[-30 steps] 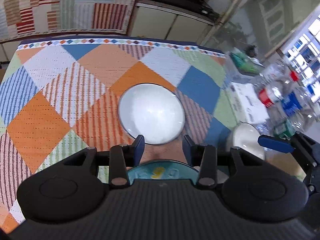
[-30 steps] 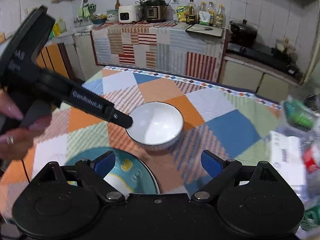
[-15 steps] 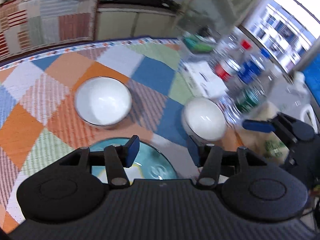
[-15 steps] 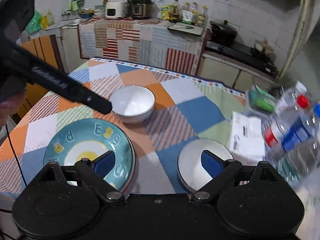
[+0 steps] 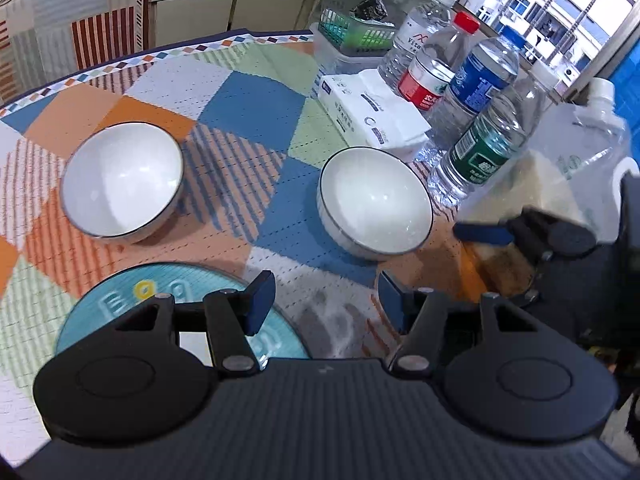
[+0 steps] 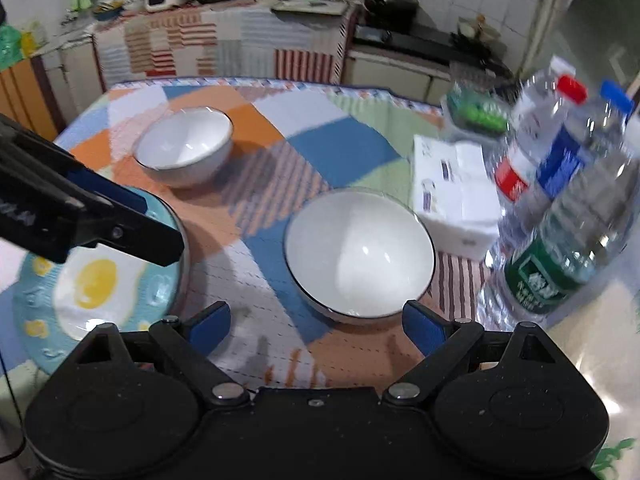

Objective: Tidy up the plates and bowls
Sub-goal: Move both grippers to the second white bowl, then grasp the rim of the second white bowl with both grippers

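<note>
Left wrist view: the left tool (image 5: 322,298) hangs over a surface covered by a patchwork cloth (image 5: 256,92) of orange, blue, green and striped squares. Its two blue-tipped jaws stand partly apart and are opening, with only bare cloth between them and nothing held. Just beyond the jaws, slightly to the right, sits a white bowl with a dark rim (image 5: 374,204), upright and empty. A second white bowl (image 5: 122,180) of the same kind sits well to the left of it, also empty. Below the left jaw lies a teal plate (image 5: 120,300) with raised lettering, partly hidden by the tool's body. To the right of the nearer bowl stand several clear water bottles (image 5: 478,80) with red, blue and green labels, a white pack of tissues (image 5: 372,112) and a green basket (image 5: 352,28) behind them. The right tool shows at the right edge, one blue fingertip (image 5: 484,234) pointing toward the nearer bowl without touching it. Right wrist view: the right tool (image 6: 316,324) has its jaws spread wide and empty, and the nearer bowl (image 6: 360,252) sits just ahead of them, its near rim lying between the two blue tips but not gripped. The other bowl (image 6: 184,146) sits farther back on the left. The plate (image 6: 96,276), printed with a fried egg, lies at the left, partly under the dark arm of the left tool (image 6: 80,208). Bottles (image 6: 560,184) crowd the right side, blurred.
</note>
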`<state>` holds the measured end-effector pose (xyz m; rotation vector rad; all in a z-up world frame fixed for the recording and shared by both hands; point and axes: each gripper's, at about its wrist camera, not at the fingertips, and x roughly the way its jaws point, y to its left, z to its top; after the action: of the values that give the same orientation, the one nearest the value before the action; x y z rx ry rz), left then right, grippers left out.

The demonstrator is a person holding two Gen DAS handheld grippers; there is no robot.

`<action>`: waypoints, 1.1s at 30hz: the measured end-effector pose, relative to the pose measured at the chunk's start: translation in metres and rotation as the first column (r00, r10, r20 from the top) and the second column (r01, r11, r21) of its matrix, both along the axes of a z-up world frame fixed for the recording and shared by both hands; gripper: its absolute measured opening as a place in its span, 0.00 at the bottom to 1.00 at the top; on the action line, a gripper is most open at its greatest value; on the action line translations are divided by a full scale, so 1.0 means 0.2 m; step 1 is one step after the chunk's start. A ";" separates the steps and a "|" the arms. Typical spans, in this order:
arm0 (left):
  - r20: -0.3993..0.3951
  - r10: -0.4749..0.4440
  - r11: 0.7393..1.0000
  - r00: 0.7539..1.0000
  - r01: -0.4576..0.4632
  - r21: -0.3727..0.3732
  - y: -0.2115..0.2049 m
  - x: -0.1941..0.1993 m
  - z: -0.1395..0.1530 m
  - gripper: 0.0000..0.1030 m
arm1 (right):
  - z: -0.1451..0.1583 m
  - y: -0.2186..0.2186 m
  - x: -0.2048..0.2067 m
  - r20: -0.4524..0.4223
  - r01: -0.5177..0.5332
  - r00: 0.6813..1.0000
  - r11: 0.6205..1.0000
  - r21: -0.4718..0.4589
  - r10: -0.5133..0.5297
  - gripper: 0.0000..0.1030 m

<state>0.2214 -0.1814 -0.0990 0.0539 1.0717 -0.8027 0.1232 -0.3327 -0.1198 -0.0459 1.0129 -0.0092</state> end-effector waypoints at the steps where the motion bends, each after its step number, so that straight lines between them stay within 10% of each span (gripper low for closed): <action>1: -0.008 0.006 1.000 1.000 -0.006 -0.008 -0.03 0.01 -0.02 0.54 | -0.03 -0.01 0.01 -0.009 0.011 1.000 1.000 0.000 -0.011 0.92; 33: -0.123 0.038 0.998 0.992 -0.043 -0.034 -0.33 0.21 -0.36 0.22 | -0.30 -0.16 0.26 -0.094 -0.026 0.995 1.000 0.008 0.026 0.87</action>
<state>0.2642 -0.2477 -0.1716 -0.0489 1.1700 -0.7966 0.1750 -0.3641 -0.1798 -0.0532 1.1064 0.0205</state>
